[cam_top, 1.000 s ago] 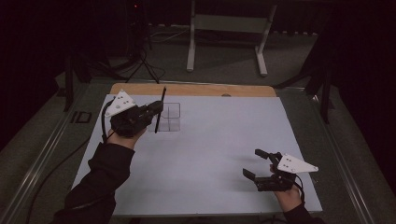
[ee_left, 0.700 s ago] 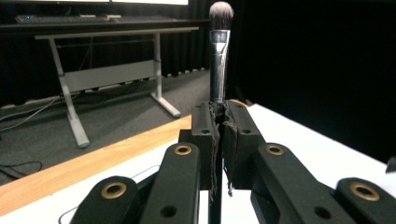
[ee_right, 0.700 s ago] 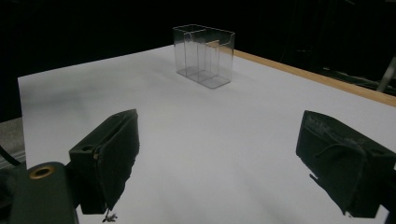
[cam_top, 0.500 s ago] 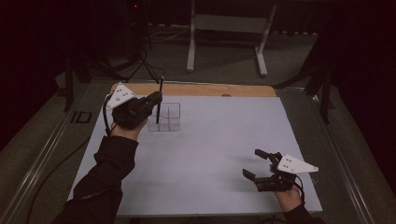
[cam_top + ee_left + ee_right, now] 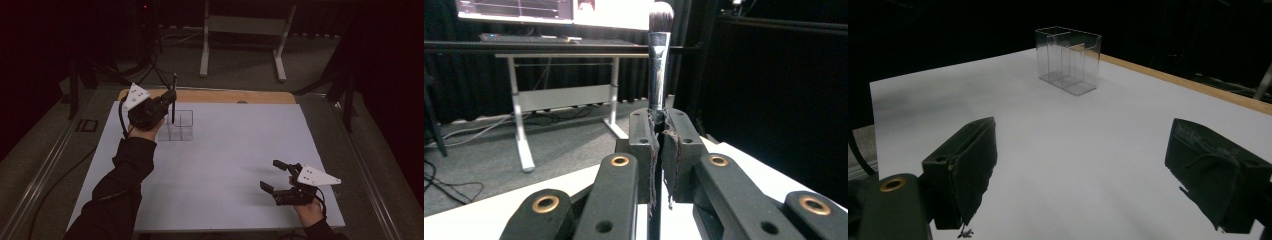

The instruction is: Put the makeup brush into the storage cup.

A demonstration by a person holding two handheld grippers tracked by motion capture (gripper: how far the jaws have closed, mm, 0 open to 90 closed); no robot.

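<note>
Dark room, white tabletop (image 5: 225, 160): your left gripper (image 5: 167, 98) clamps the makeup brush (image 5: 658, 60) upright over the clear organizer (image 5: 179, 125), upper left; right gripper (image 5: 277, 176) gapes idle. Next, lower it in.

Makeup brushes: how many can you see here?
1. A single makeup brush stands upright, clamped in the left gripper above the clear organizer at the table's far left. None seen elsewhere.

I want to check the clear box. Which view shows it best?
The right gripper view: the box stands whole and near, its inner dividers visible. The high view shows the box faintly, partly behind the left hand-held gripper and brush.
</note>
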